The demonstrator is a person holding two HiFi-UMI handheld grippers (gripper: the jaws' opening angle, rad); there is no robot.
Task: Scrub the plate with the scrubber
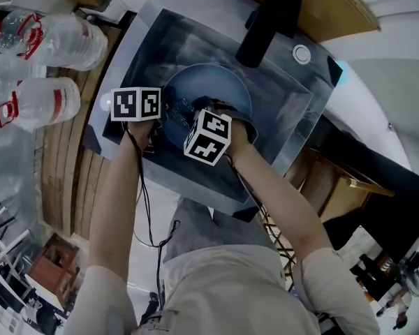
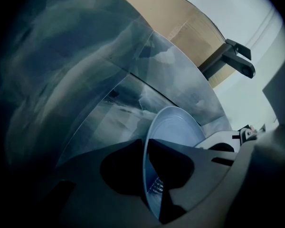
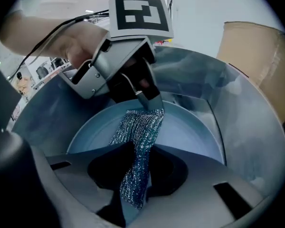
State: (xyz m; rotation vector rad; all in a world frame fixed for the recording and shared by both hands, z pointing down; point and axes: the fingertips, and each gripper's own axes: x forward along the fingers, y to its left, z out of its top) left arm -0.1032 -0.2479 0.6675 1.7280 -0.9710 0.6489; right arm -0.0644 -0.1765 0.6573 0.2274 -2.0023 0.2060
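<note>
Blue plate tilted up on its rim low in the sink, one edge nipped between the closed jaws of the left gripper, steep walls all round and bare sink floor open to its right in the head view. Glittery scrubber draped flat on the plate's face, lower end clamped in the right gripper, upper end reaching the rim just under the left gripper's tips. Black faucet over the back edge, bottles well apart beside the sink.
</note>
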